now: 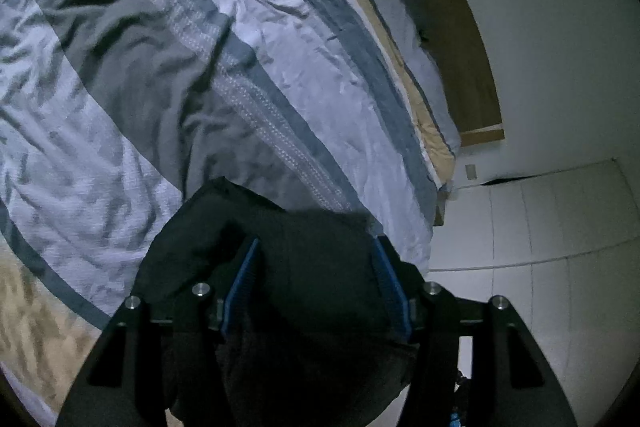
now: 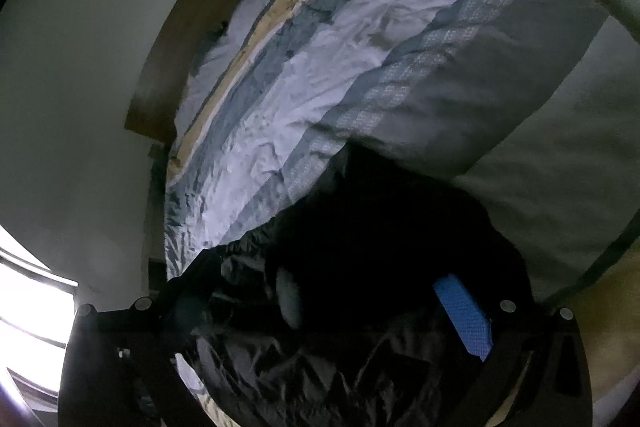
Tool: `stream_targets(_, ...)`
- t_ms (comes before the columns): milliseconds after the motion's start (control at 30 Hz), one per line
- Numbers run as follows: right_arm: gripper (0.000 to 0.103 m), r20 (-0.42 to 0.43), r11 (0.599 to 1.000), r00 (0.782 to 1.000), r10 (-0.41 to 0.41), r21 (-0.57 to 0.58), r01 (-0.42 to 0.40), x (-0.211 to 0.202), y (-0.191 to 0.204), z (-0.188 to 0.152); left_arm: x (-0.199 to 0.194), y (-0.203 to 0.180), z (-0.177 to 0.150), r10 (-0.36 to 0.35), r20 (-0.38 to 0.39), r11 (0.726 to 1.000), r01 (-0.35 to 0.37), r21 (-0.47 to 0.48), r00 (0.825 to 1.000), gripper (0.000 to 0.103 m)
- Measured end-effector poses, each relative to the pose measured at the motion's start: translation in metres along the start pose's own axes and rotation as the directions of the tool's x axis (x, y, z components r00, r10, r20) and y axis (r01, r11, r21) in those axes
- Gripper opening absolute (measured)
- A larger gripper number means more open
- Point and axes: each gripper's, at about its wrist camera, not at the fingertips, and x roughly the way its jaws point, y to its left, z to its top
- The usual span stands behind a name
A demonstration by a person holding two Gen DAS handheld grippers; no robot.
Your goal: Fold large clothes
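Observation:
A black garment (image 1: 304,267) is bunched between the blue pads (image 1: 242,281) of my left gripper (image 1: 316,243), which is shut on it; the cloth bulges past the fingertips and hangs below. In the right wrist view the same dark, slightly shiny garment (image 2: 304,367) lies heaped at the near edge of the bed. My right gripper (image 2: 324,267) stands open around it. Its right blue pad (image 2: 464,315) shows its bare face; the left finger is lost in the dark cloth.
A rumpled duvet (image 1: 192,75) striped grey, white, blue and tan covers the bed (image 2: 360,67). A brown headboard (image 1: 460,47) stands against a pale wall. White cupboard doors (image 1: 552,227) are beside the bed, and a bright window (image 2: 32,307) is at the left.

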Motion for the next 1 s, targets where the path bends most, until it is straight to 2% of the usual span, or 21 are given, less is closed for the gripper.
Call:
stream_targets(133, 0.103, 0.015, 0.998, 1.0, -0.017, -0.057, 0.017, -0.01, 0.009, -0.007, -0.008, -0.011, -0.017, 0.05, 0.027, 0.995, -0.052, 0.084, 0.998, 0.056)
stream_targets(267, 0.103, 0.001, 0.982, 1.0, -0.023, -0.188, 0.023, -0.011, 0.033, -0.03, -0.003, -0.022, -0.045, 0.096, 0.007, 0.98, -0.096, 0.174, 0.995, 0.056)
stream_targets(400, 0.103, -0.035, 0.943, 0.997, -0.065, -0.329, 0.05, 0.005, 0.059, -0.065, 0.025, -0.032, -0.091, 0.16, -0.061, 0.948, -0.136, 0.289, 0.985, 0.056)
stream_targets(467, 0.103, -0.045, 0.912, 0.994, -0.103, -0.404, 0.076, 0.02, 0.071, -0.083, 0.04, -0.038, -0.109, 0.187, -0.077, 0.928, -0.151, 0.339, 0.979, 0.056)
stream_targets(600, 0.103, -0.048, 0.84, 0.987, -0.156, -0.532, 0.107, 0.048, 0.091, -0.115, 0.073, -0.058, -0.146, 0.234, -0.067, 0.863, -0.175, 0.473, 0.97, 0.056)
stream_targets(700, 0.103, -0.057, 0.81, 0.982, -0.182, -0.575, 0.117, 0.072, 0.095, -0.13, 0.096, -0.075, -0.166, 0.242, -0.041, 0.81, -0.179, 0.558, 0.969, 0.056)
stream_targets(833, 0.103, -0.062, 0.8, 0.974, -0.217, -0.583, 0.141, 0.109, 0.095, -0.126, 0.134, -0.096, -0.171, 0.255, -0.025, 0.749, -0.181, 0.637, 0.967, 0.056)
stream_targets(867, 0.103, -0.057, 0.802, 0.974, -0.219, -0.579, 0.147, 0.116, 0.096, -0.121, 0.141, -0.099, -0.168, 0.258, -0.022, 0.741, -0.183, 0.646, 0.966, 0.056)
stream_targets(933, 0.103, -0.047, 0.807, 0.974, -0.223, -0.569, 0.157, 0.131, 0.099, -0.108, 0.166, -0.11, -0.158, 0.29, -0.005, 0.705, -0.21, 0.678, 0.957, 0.056)
stream_targets(1000, 0.103, -0.04, 0.806, 0.973, -0.229, -0.568, 0.167, 0.144, 0.102, -0.097, 0.184, -0.118, -0.148, 0.306, 0.007, 0.68, -0.224, 0.698, 0.952, 0.056)
